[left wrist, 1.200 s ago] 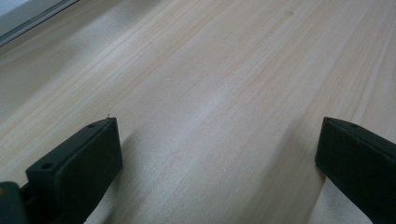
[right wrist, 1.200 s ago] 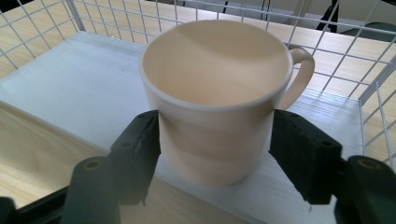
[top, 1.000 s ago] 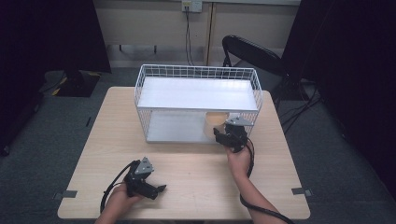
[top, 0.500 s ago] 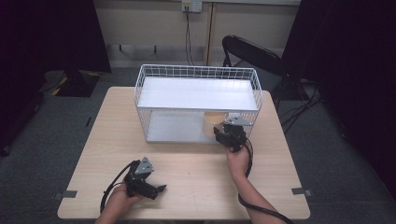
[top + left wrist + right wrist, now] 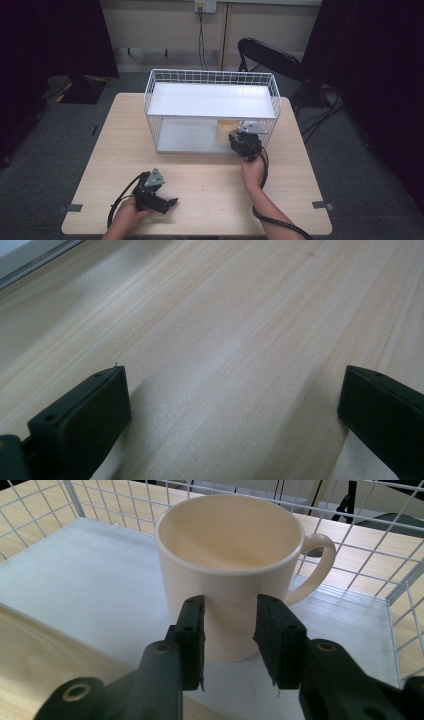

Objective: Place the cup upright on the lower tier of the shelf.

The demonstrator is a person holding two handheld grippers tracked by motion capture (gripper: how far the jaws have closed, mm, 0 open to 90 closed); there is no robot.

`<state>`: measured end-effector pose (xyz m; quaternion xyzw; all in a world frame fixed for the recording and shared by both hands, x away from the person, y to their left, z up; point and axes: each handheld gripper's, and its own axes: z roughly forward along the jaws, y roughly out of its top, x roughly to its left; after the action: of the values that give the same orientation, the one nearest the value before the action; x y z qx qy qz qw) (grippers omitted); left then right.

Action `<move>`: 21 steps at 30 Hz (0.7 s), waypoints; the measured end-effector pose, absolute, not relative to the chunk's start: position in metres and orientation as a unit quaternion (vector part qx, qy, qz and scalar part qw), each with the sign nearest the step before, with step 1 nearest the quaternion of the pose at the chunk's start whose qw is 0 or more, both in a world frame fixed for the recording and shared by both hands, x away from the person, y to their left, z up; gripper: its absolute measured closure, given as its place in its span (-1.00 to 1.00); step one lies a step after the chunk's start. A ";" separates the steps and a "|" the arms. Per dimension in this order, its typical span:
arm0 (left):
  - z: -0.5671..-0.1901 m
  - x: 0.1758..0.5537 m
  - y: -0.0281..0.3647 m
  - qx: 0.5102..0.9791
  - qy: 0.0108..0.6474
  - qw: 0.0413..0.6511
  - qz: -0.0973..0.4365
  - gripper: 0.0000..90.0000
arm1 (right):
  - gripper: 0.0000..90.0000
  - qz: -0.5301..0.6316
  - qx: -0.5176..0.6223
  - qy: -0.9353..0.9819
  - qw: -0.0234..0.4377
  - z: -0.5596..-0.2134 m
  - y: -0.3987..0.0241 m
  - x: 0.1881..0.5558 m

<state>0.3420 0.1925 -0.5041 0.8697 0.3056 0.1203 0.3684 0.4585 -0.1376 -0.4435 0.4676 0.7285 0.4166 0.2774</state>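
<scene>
Your left gripper (image 5: 171,202) rests low on the wooden table (image 5: 210,175), jaws spread wide with only bare wood between them. In the high view the white wire rack (image 5: 212,111) hides most of the cream mug (image 5: 232,570), which stands upright on its lower shelf near the right end. Your right gripper (image 5: 229,630) faces the mug's near wall; its jaws have just been closing, stand narrower than the mug, hold nothing, and you cannot tell whether the tips touch it.

The mug (image 5: 227,575) looks like cream ceramic, smooth with a soft sheen; the rack (image 5: 100,510) around the mug is thin white-coated wire, its shelf (image 5: 75,590) under the mug a matt white board; the table (image 5: 225,340) beneath is pale wood, fine-grained and satin; the gripper's pads (image 5: 192,630) look matt black plastic.
</scene>
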 end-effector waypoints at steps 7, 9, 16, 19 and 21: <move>-0.504 0.342 0.193 0.870 0.305 0.368 0.120 -1.00 | 0.35 0.419 0.464 0.728 0.281 -0.444 -0.137 0.461; -0.504 0.342 0.192 0.870 0.305 0.368 0.120 -1.00 | 0.30 0.420 0.462 0.729 0.281 -0.443 -0.137 0.460; -0.504 0.342 0.192 0.870 0.305 0.368 0.120 -1.00 | -0.04 0.421 0.454 0.741 0.261 -0.443 -0.141 0.457; -0.504 0.342 0.193 0.870 0.305 0.368 0.120 -1.00 | -0.12 0.424 0.453 0.740 0.258 -0.442 -0.141 0.455; -0.504 0.342 0.193 0.870 0.305 0.368 0.120 -1.00 | -0.27 0.423 0.449 0.743 0.261 -0.441 -0.141 0.454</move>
<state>0.3420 0.1925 -0.5041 0.8699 0.3053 0.1202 0.3682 0.4540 -0.1406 -0.4412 0.4488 0.7426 0.4233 0.2606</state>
